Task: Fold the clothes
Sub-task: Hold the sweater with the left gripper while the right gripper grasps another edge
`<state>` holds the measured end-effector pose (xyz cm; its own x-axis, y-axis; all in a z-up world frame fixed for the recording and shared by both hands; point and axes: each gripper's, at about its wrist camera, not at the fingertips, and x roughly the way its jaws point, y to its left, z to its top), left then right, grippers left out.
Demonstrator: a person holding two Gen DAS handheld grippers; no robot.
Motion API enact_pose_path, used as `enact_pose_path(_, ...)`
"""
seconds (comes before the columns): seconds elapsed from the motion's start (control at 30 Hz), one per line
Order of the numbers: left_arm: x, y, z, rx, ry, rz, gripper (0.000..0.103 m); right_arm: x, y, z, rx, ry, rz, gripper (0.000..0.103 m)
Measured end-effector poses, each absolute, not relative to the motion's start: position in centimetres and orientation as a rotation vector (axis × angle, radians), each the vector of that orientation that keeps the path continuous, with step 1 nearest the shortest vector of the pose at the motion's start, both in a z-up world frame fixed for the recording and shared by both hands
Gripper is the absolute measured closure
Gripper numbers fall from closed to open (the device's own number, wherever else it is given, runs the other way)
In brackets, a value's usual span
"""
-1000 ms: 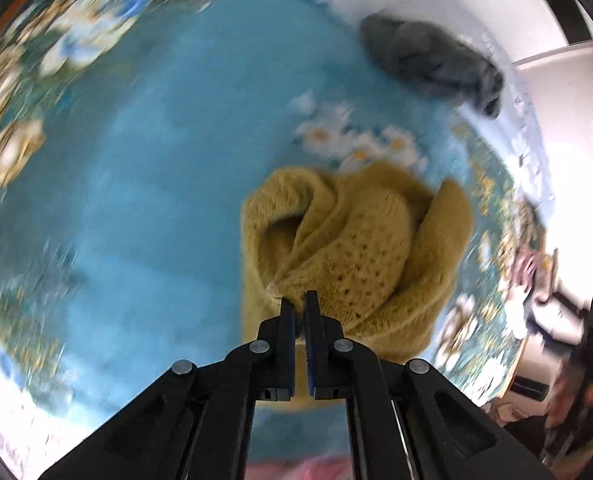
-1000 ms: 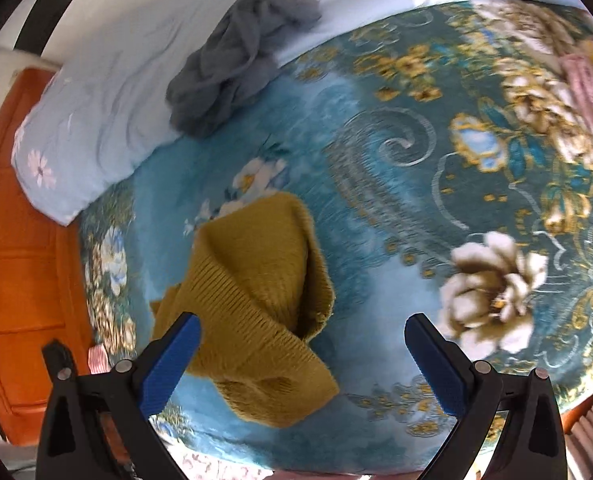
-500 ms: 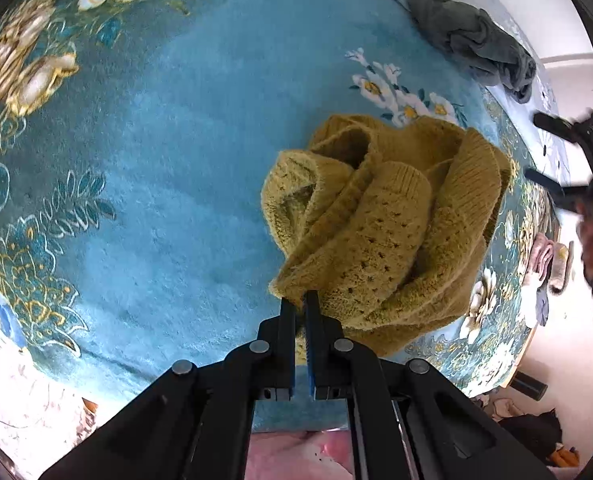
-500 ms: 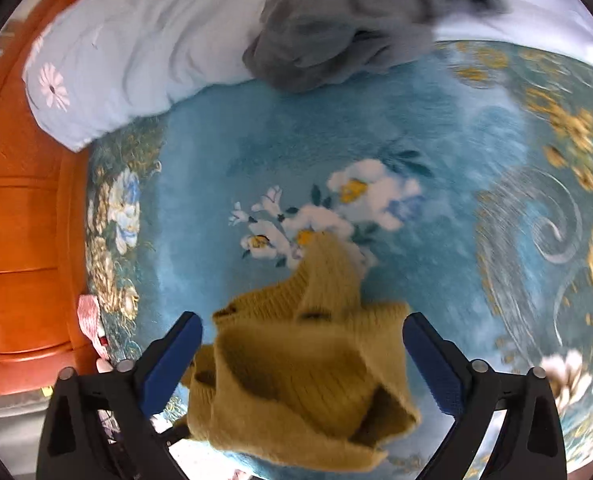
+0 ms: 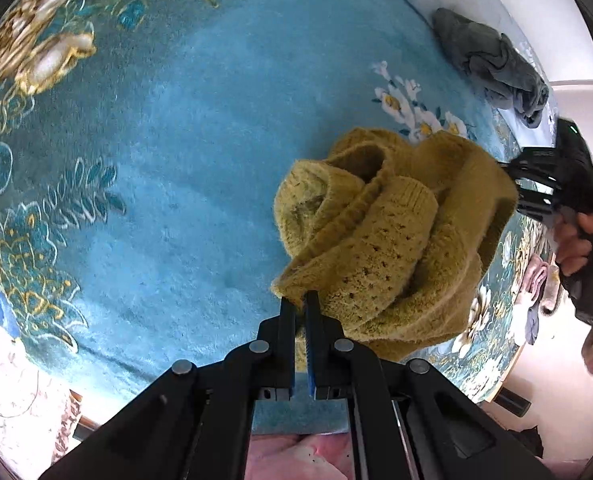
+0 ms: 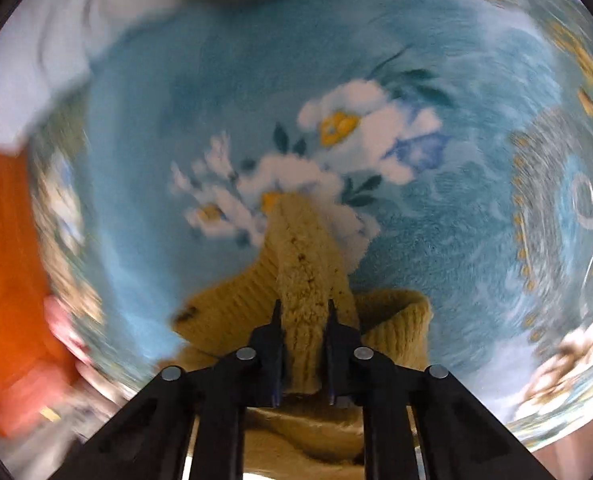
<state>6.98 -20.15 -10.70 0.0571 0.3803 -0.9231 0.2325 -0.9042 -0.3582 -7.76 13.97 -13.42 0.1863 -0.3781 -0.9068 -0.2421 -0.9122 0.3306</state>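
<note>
Sweater (image 5: 384,240) hangs bunched above the blue floral bed (image 5: 176,160), left gripper (image 5: 300,300) pinching one edge and right gripper (image 6: 302,312) clamping another, probably to spread it flat.

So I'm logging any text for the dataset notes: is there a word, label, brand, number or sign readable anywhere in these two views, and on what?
None: no readable text in either view.
Mustard-yellow knitted sweater: no tag or label shows.
Blue floral plush blanket: pattern only, no lettering.
Crumpled grey garment: no print visible.
Black left gripper and black right gripper: no markings visible.
The right wrist view is motion-blurred.
</note>
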Motion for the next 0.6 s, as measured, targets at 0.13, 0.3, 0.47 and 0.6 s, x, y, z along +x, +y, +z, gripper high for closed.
enact_pose_path(0.13,5.4,-19.4,-8.8,-2.091,-0.633,2.044,0.099,-6.0,18.2,-9.2,2.144,-0.962,-1.910,0.091)
enact_pose_path(0.3,2.9,-16.4,-4.2,-1.873,-0.594,2.115,0.099,-3.4,22.6,-1.6,1.849,-1.157,-2.030,0.091)
enact_pose_path(0.47,1.3,-13.8,3.3,-1.568,-0.567,2.206,0.099,-1.7,27.2,8.8,1.499,-1.199,-2.208,0.091)
enact_pose_path(0.6,2.0,-12.8,7.1,-1.428,-0.524,2.229,0.099,2.2,30.0,15.3,1.281,-1.136,-2.306,0.091)
